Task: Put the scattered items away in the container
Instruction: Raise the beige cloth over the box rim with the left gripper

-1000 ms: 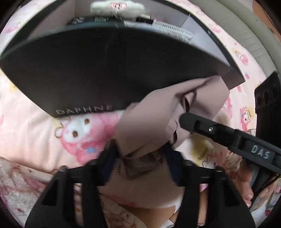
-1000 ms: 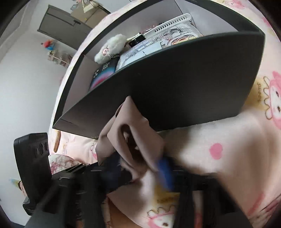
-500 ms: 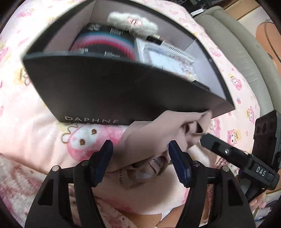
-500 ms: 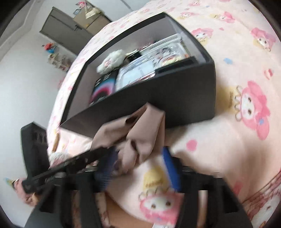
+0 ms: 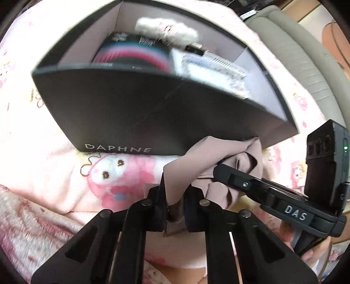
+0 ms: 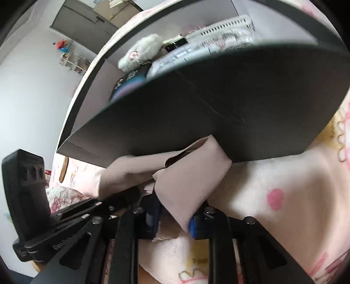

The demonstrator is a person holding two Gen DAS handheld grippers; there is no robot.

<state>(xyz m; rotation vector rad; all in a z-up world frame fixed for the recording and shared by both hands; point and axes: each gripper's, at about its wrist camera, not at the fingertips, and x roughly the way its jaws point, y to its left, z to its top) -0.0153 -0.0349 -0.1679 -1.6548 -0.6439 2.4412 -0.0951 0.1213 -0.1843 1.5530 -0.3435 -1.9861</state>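
A crumpled beige cloth [image 5: 203, 157] hangs just in front of the black box marked DAPHNE [image 5: 131, 113], on the pink cartoon blanket. My left gripper [image 5: 175, 203] is shut on the cloth's lower left part. My right gripper [image 6: 172, 216] is shut on the same cloth [image 6: 188, 174] from the right; its black body [image 5: 273, 196] shows in the left wrist view. The box [image 6: 218, 109] holds a white plush toy [image 5: 166, 28], a dark striped packet [image 5: 135, 52] and a white perforated tray [image 5: 218, 67].
The pink printed blanket [image 5: 54, 174] covers the surface around the box. A grey padded headboard or sofa edge [image 5: 306, 65] lies far right. A grey cabinet [image 6: 87, 19] and a white wall stand beyond the box.
My left gripper has closed on the cloth, after standing open half a second ago. Both grippers moved closer to the box's front wall, the cloth still between them.
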